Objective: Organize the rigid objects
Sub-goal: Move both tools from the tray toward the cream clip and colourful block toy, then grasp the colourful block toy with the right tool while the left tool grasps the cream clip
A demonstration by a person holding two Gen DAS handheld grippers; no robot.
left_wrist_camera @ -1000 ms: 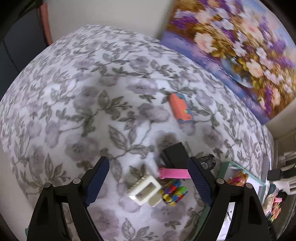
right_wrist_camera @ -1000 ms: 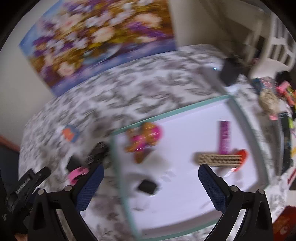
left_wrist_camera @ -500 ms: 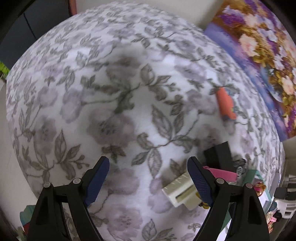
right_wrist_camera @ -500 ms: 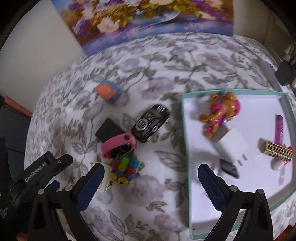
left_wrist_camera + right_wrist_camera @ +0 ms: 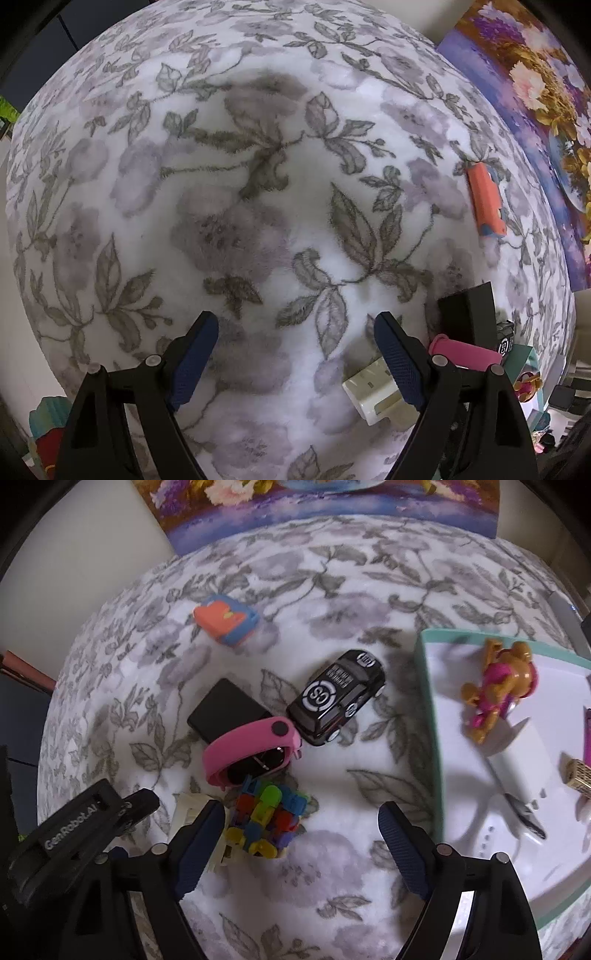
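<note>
Two grippers, left gripper [image 5: 295, 349] and right gripper [image 5: 301, 832], fingers spread, teal-rimmed tray [image 5: 428, 716] holding dog figure [image 5: 498, 686]

Home, likely a bedroom: fuzzy floral blanket [image 5: 332, 583] covers the surface, flower painting [image 5: 314, 502] leans on a plain wall at the far side, kids' stuff scattered: toy car [image 5: 336, 696], pink smartwatch [image 5: 251, 749].

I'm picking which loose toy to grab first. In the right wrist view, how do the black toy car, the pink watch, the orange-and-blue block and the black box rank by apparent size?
1. Pink watch and black toy car: look about equal, so unranked.
2. Black box: partly hidden under the watch, so unsure.
3. Orange-and-blue block: smallest, though farthest from the camera.
</note>
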